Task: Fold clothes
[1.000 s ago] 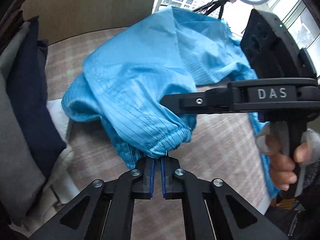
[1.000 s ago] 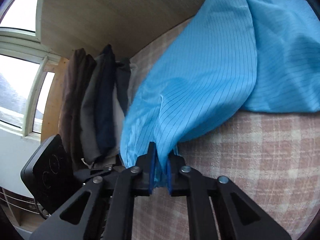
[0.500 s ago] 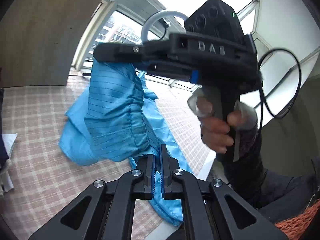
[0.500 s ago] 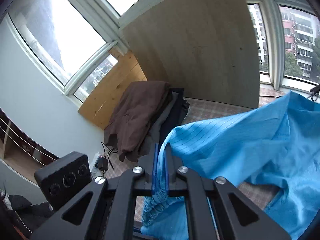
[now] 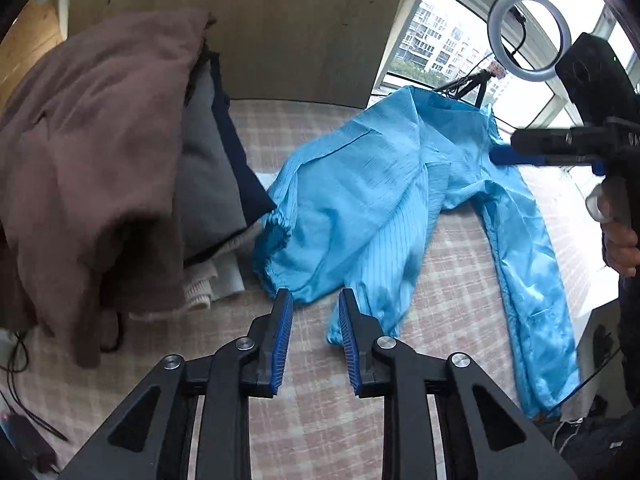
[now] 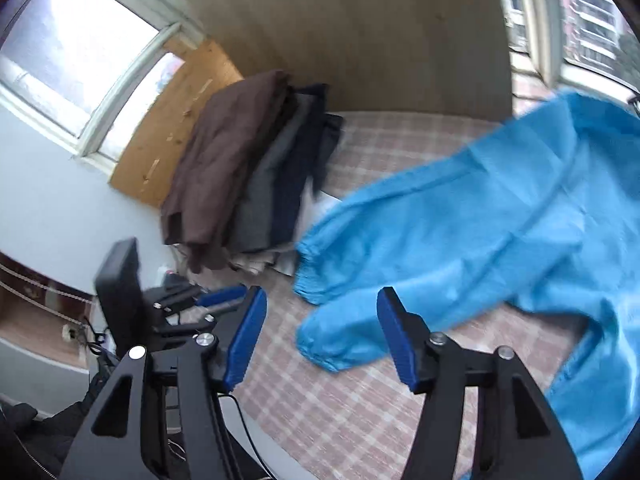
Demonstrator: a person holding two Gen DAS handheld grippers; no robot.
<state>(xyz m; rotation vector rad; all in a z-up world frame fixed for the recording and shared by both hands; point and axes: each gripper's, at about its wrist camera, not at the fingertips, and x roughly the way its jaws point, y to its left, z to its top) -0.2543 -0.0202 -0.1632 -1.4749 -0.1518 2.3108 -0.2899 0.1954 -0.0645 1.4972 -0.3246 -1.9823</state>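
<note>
Cool, even daylight fills both my views, coming through the windows (image 5: 440, 44) ahead and the window (image 6: 72, 52) on my left side, whose panes are blown out to near white. The ring light (image 5: 529, 36) shows only as a pale hoop against that glare. Shadows are soft; the darkest sit in the folds of the stacked clothes (image 5: 100, 152). The blue garment (image 6: 480, 220) is smeared with motion blur in my right wrist view, its stripes lost, while it is sharper in my left. Fisheye bending curves the wooden panel (image 5: 280, 28), and black vignette rims the corners.
</note>
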